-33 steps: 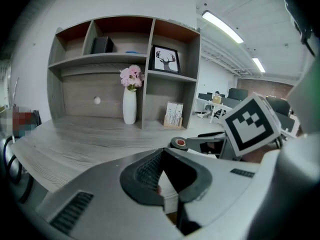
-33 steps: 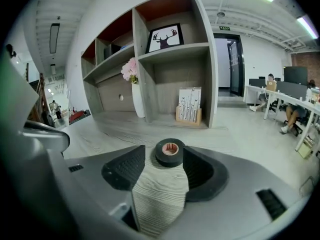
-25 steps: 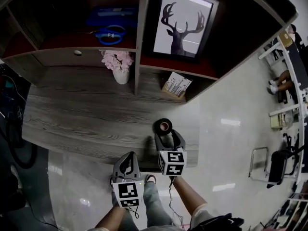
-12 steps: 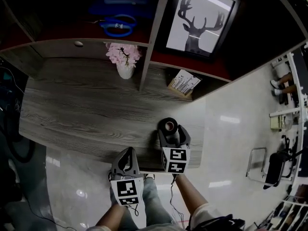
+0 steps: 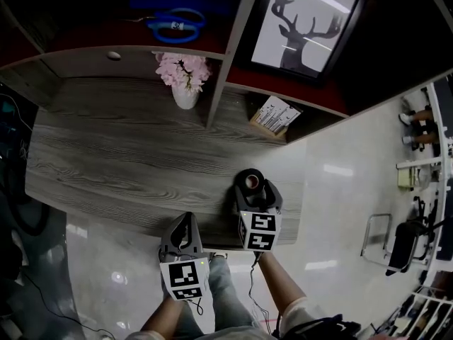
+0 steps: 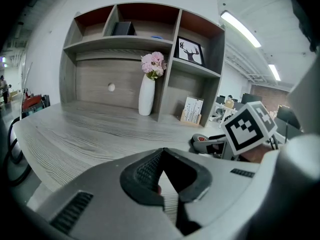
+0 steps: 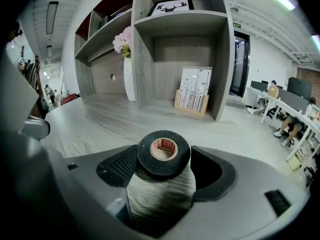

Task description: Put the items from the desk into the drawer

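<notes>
A black tape roll (image 7: 164, 153) lies flat near the front right corner of the desk (image 5: 127, 154). Its hole faces up, and being round it has no long side. It sits between the tips of the right gripper (image 5: 252, 191), whose jaws have just been opening and stand wide, not pressing it. The left gripper (image 5: 187, 222), closed and empty, is at the desk's front edge, farther from the roll.
</notes>
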{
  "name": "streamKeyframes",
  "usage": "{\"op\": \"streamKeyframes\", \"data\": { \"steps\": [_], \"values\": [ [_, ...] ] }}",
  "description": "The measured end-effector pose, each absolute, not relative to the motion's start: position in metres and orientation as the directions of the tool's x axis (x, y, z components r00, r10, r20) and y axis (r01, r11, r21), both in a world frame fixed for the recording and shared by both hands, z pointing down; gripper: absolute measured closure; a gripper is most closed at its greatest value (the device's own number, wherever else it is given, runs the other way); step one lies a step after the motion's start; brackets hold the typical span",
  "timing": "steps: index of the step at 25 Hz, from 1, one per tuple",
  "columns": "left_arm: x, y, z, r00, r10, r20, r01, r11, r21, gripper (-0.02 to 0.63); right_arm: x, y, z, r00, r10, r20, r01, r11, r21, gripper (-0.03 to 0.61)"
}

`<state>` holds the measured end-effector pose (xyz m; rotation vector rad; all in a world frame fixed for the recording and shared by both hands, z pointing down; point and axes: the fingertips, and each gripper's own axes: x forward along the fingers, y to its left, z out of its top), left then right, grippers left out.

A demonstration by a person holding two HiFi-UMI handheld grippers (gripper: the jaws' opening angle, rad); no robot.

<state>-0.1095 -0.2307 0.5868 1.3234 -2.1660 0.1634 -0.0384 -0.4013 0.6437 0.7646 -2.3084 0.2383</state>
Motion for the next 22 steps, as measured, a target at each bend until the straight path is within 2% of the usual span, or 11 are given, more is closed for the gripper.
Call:
{"op": "streamKeyframes", "data": {
  "steps": [22],
  "values": [
    [-0.096, -0.212, 0.587, -0.336, -0.765, 0.549, -0.841, 0.506, 0.19, 0.617, -0.032, -0.4, 0.644, -0.564, -0.467, 0.681, -0.615, 0.788, 0.031, 0.272]
  ]
}}
